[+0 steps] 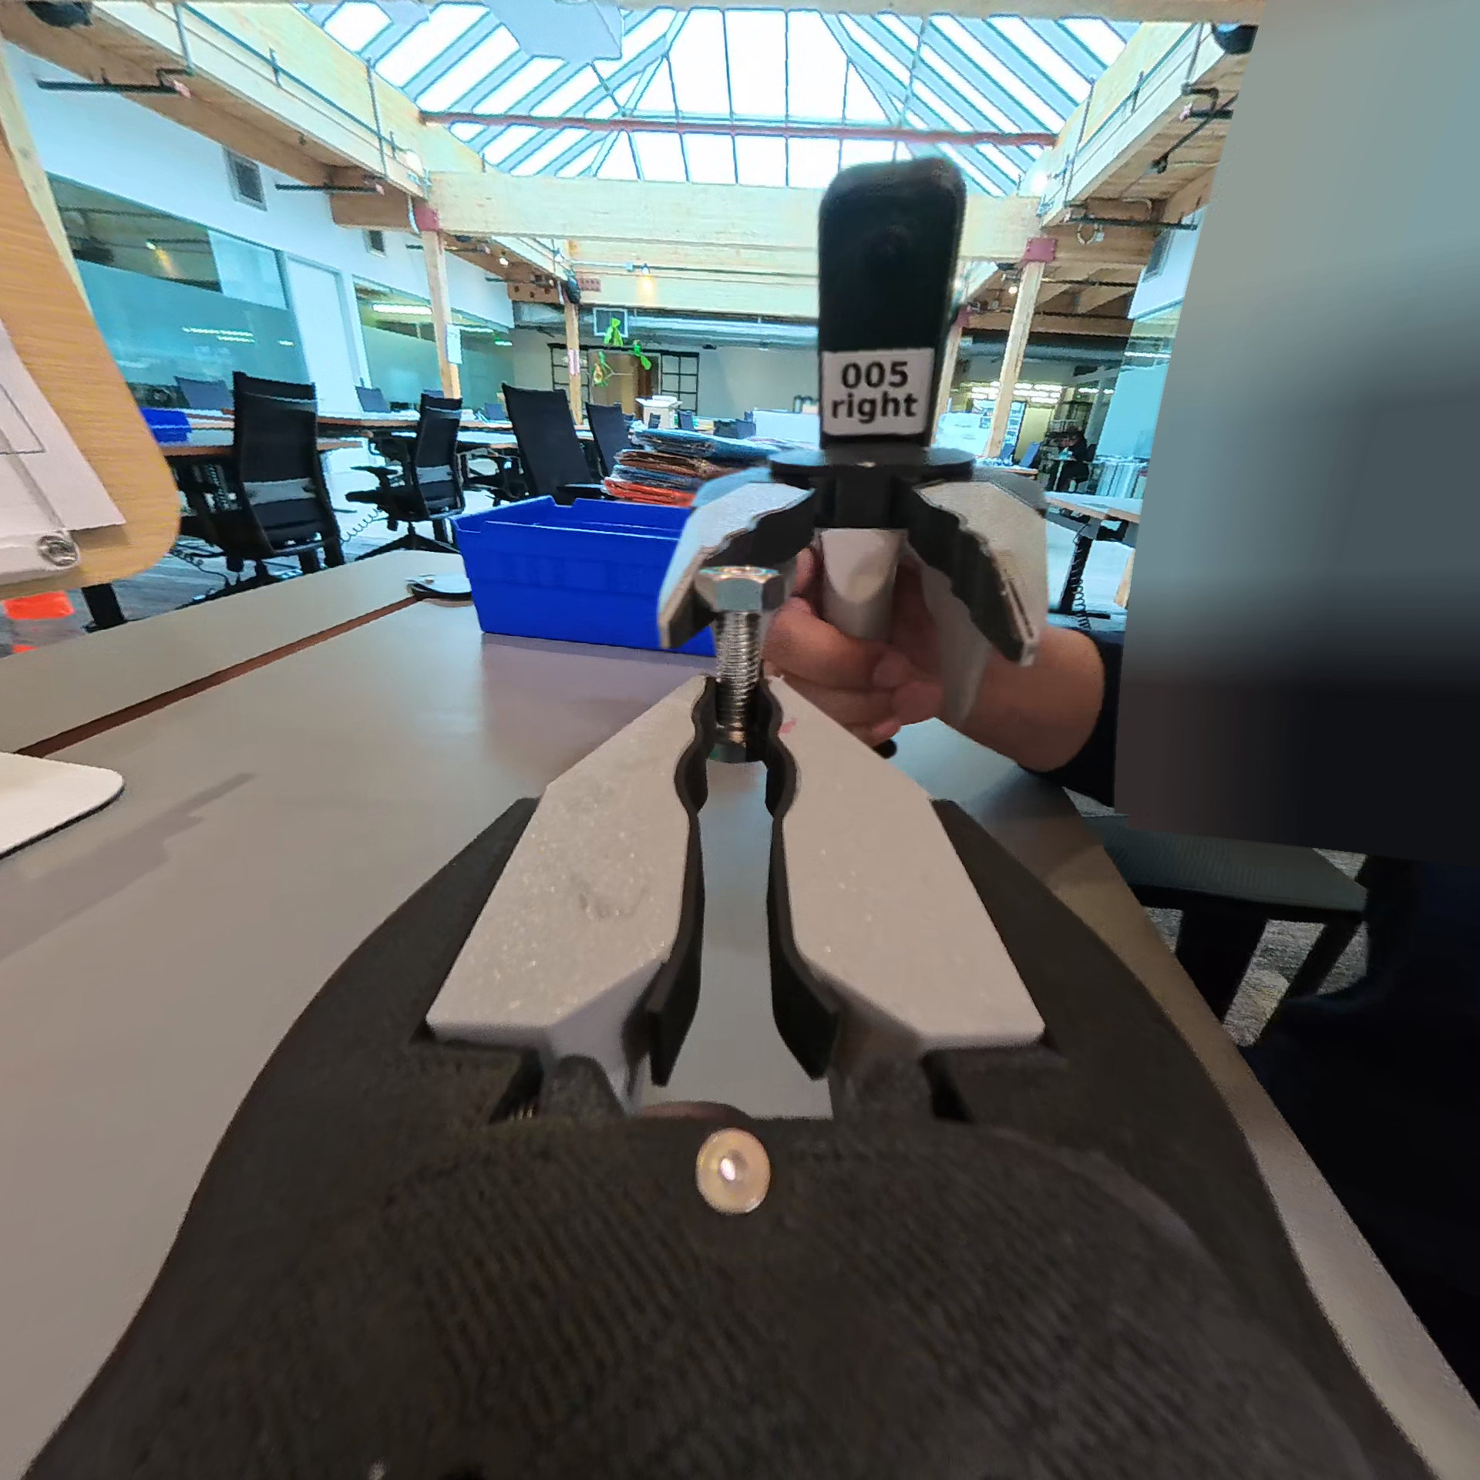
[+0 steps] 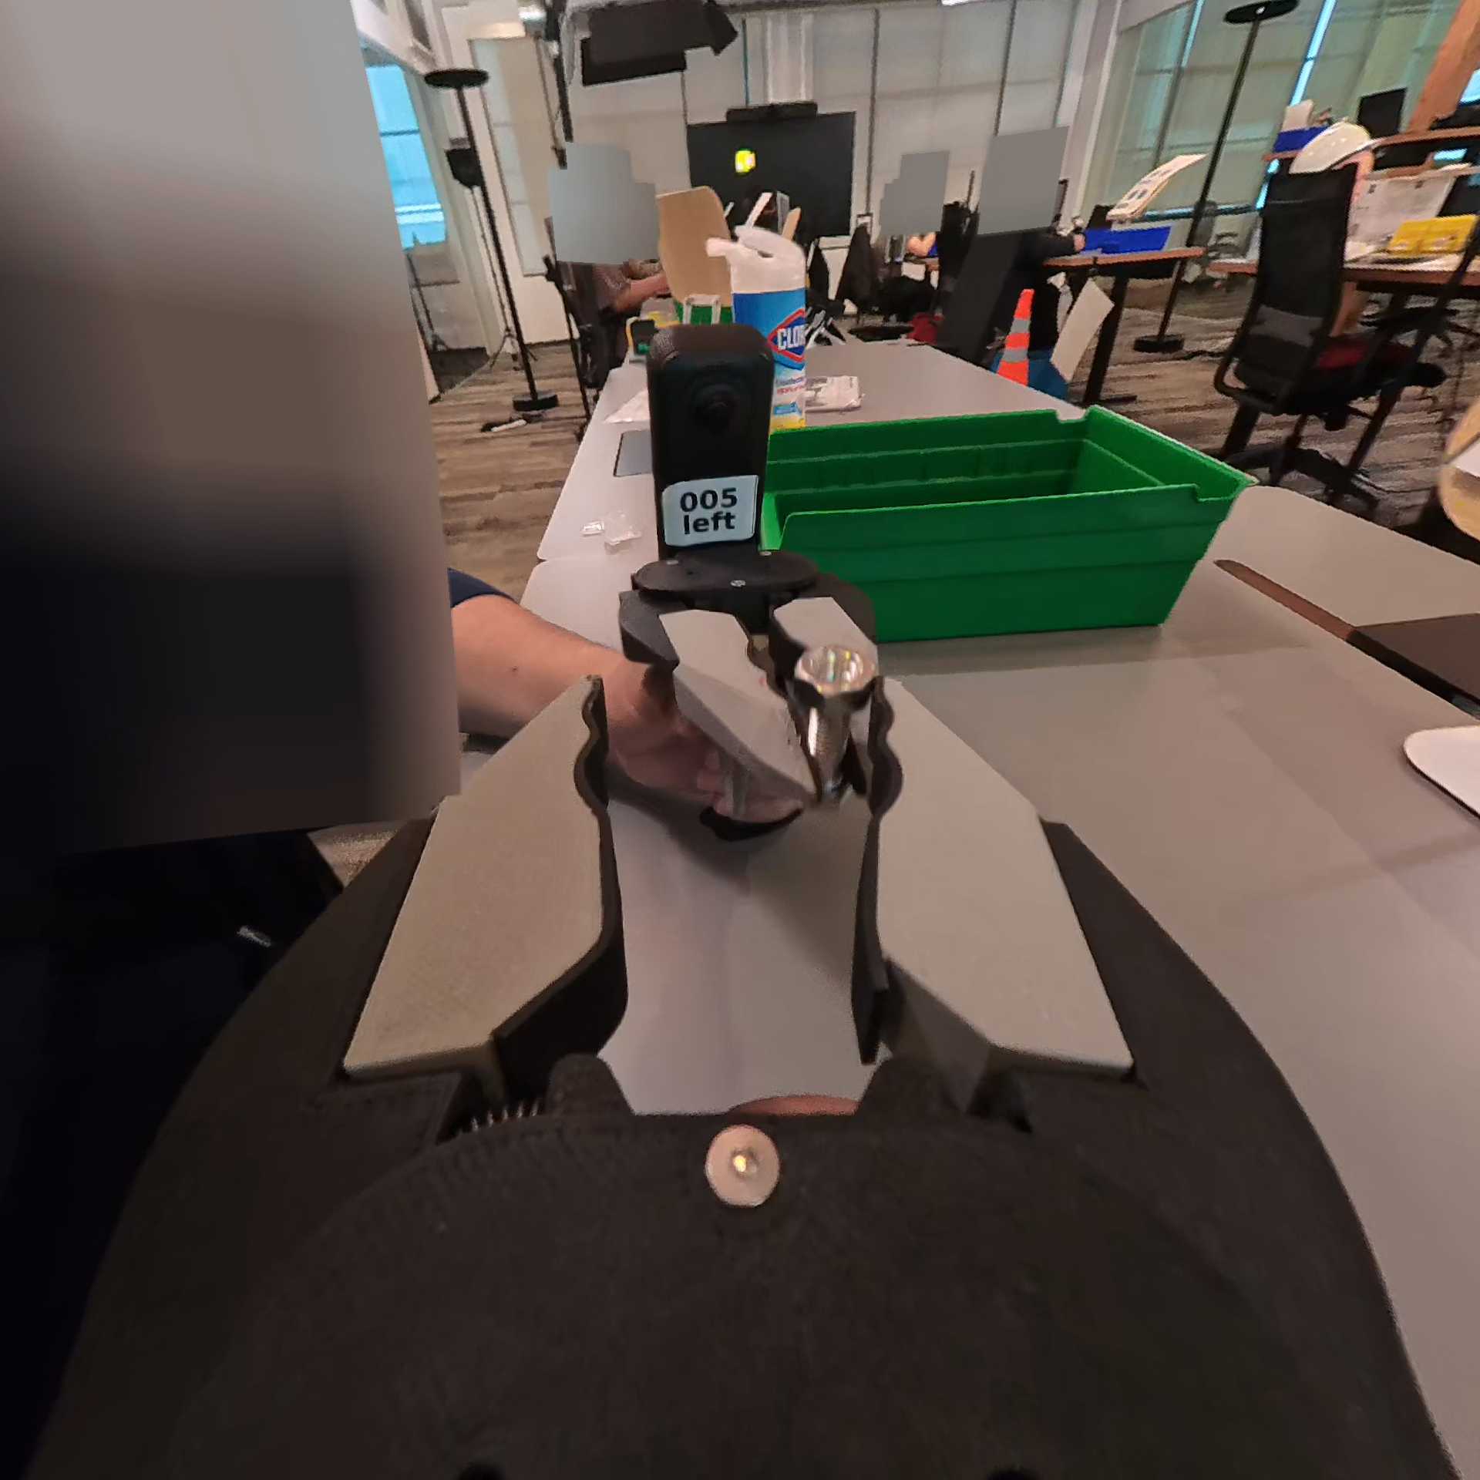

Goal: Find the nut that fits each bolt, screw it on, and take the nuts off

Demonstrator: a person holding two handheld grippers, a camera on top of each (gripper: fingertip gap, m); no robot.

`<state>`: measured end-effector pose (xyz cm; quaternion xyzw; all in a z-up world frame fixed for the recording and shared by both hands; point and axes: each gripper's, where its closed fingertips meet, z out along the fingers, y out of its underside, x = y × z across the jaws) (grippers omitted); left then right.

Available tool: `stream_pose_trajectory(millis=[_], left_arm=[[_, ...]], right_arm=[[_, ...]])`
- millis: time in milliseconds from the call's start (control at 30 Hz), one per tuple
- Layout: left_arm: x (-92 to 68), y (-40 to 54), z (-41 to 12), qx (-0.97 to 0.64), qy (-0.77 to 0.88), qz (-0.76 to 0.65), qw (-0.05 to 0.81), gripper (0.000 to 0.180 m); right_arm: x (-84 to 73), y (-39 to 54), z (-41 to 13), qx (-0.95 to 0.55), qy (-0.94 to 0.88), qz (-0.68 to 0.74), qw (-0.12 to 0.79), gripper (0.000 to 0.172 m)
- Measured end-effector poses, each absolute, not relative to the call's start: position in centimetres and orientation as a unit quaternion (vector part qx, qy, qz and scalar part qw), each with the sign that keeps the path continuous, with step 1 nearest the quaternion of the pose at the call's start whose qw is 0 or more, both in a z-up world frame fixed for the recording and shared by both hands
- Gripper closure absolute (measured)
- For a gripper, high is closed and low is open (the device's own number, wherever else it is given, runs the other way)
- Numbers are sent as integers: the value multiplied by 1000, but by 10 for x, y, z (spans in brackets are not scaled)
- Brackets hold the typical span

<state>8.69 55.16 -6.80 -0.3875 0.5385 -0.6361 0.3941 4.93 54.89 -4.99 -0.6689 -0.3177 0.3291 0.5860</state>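
Left gripper (image 1: 737,725) pinches the bolt (image 1: 735,641) by its threaded shank, pads pressed on both sides, bolt standing upright w/ hex head on top. Lower end sits just above or on the worktop (image 1: 320,761); can't tell which. Something darker shows at the shank's bottom between the pads, maybe a nut, too hidden to call.

Right gripper (image 2: 733,745) is spread wide, holding nothing. In the right wrist view the bolt (image 2: 833,721) stands just inside its right finger (image 2: 881,737), far over to that side, well apart from the other finger. Whether that finger touches the head can't be told. From the left wrist view the right gripper (image 1: 849,633) hangs above and just behind the bolt, tips pointing down, one finger (image 1: 705,561) right beside the hex head.

Key relation: bolt's long axis is vertical, and the right gripper comes at it from the far side w/ fingers either side of that axis but off-centre. Judgement: to turn or grab anything on the bolt, the right gripper needs shifting sideways so the shank sits mid-gap before closing; as is, closing would likely push the bolt askew in the left grip.

Blue bin (image 1: 577,577) behind, green bin (image 2: 1001,528) on the other side, both apart from the action.
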Motion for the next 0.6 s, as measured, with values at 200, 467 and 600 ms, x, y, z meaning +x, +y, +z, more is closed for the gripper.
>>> stream_pose_trajectory(millis=[200, 467, 600], left_arm=[[88, 557, -68, -400, 525, -646, 383, 174], [86, 564, -65, -403, 522, -630, 409, 173], [88, 571, -68, -417, 514, -635, 398, 174]], right_arm=[[62, 559, -37, -665, -295, 303, 616, 107], [51, 551, -46, -672, -297, 322, 597, 103], [66, 552, -39, -665, -278, 304, 622, 112]])
